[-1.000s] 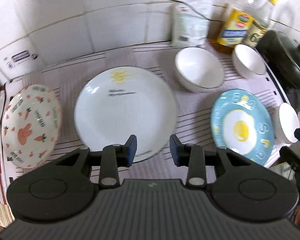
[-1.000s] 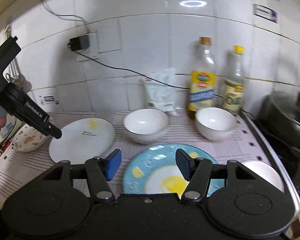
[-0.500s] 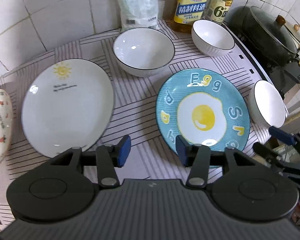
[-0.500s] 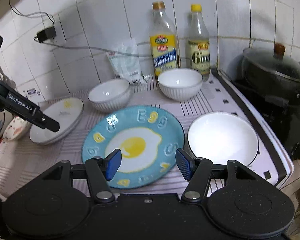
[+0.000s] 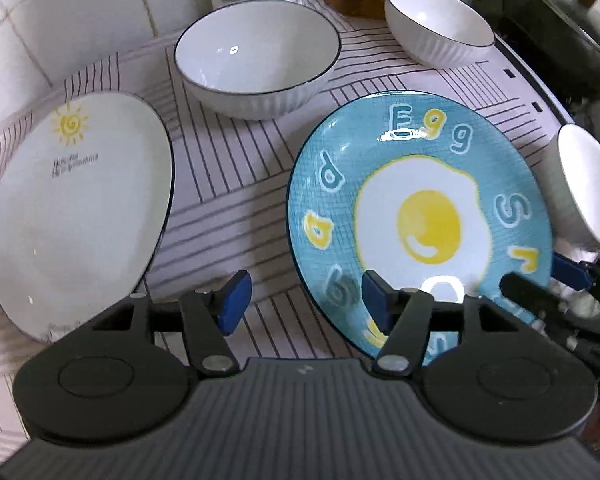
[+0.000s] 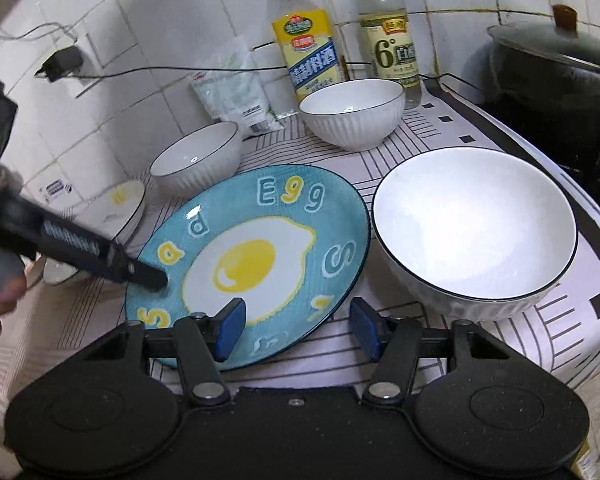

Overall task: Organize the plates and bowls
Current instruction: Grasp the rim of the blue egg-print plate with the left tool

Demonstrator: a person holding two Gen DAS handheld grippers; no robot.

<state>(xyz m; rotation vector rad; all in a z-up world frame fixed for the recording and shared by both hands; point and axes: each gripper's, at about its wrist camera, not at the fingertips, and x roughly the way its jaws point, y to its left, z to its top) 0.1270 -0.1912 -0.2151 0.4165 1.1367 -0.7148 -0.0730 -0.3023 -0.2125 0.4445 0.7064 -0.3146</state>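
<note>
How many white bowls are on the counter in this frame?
3: one bowl by the bottles, one behind the egg plate, one large bowl right of the plate, near the stove. Others may lie outside both views.

We have two fisheye views, each from a handheld gripper. The left wrist view looks steeply down, close over the near-left rim of the blue egg plate. The right wrist view sits at that plate's near-right edge, facing less steeply toward the tiled wall behind it. Both views share the egg plate and the white bowls around it.
</note>
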